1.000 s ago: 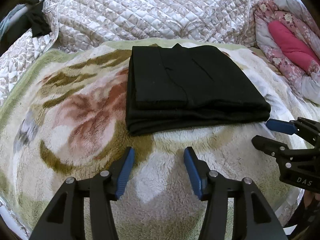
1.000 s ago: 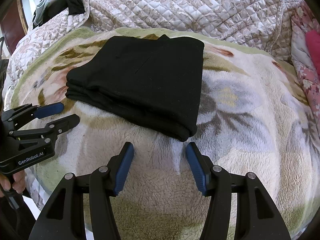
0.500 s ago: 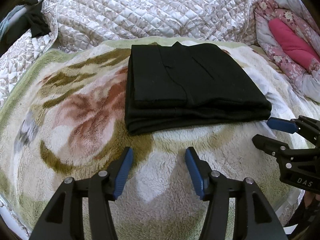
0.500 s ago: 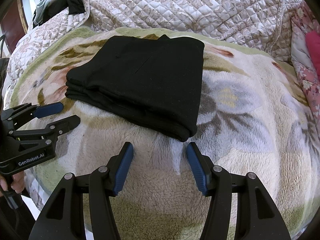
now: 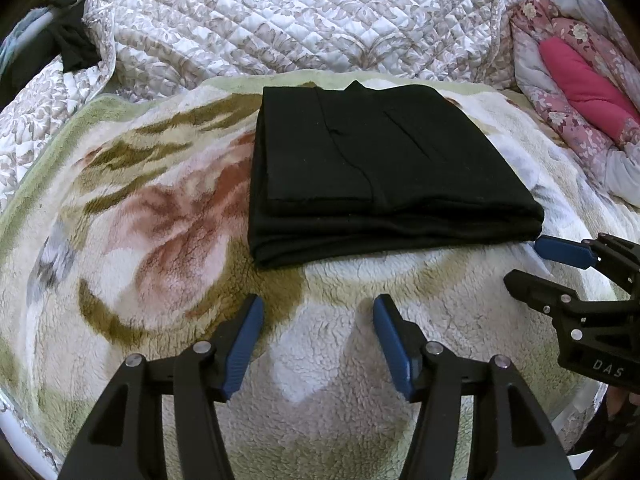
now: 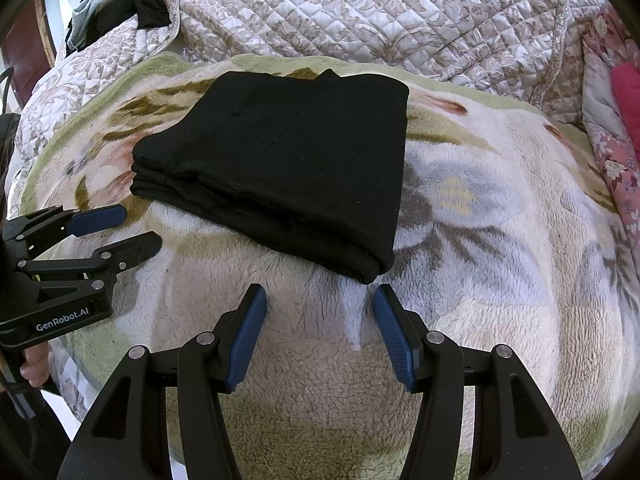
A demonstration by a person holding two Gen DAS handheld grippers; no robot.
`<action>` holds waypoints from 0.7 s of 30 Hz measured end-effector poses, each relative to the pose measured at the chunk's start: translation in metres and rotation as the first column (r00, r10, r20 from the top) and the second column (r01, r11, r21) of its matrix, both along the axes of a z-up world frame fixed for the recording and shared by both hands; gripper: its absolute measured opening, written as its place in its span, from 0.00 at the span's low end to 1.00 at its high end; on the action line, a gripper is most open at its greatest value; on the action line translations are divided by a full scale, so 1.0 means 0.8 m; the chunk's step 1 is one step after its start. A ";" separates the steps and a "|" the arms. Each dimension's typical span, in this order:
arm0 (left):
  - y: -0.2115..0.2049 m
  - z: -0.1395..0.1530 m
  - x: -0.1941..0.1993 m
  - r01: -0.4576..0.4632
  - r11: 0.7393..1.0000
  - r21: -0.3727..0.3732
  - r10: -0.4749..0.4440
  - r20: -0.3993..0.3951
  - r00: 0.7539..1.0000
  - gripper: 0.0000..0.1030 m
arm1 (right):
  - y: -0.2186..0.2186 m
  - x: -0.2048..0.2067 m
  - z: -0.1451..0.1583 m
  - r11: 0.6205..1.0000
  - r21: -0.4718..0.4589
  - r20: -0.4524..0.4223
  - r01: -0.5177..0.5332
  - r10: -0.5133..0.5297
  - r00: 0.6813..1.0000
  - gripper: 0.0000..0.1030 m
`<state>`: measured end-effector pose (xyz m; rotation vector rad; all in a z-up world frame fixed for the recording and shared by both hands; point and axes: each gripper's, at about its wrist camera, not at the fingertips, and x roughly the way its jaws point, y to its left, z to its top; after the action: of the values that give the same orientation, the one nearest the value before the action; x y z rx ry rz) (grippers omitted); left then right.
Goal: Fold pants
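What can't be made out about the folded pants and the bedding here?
- Black pants: underside and inner layers hidden by the top fold, both views.
- Dark clothes: cut off by the fisheye edge, top left in both views.
- Pink quilt: cropped at the right edge.

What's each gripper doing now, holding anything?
Left gripper: open, empty, jaws just opened wider.
Right gripper: open, empty, beside the pants.

A fleecy floral blanket (image 5: pixel 168 240) covers the bed — folded black pants (image 5: pixel 376 168) lie on it.
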<state>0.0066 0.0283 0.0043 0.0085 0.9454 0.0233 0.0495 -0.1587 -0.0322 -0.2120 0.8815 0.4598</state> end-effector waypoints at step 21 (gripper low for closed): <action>0.000 0.001 0.000 -0.007 1.000 0.006 0.007 -0.008 1.000 0.61 | 0.000 0.000 0.000 1.000 -0.002 0.002 0.000 0.000 1.000 0.55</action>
<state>0.0066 0.0284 0.0048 0.0113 0.9535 0.0326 0.0497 -0.1591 -0.0321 -0.2138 0.8801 0.4588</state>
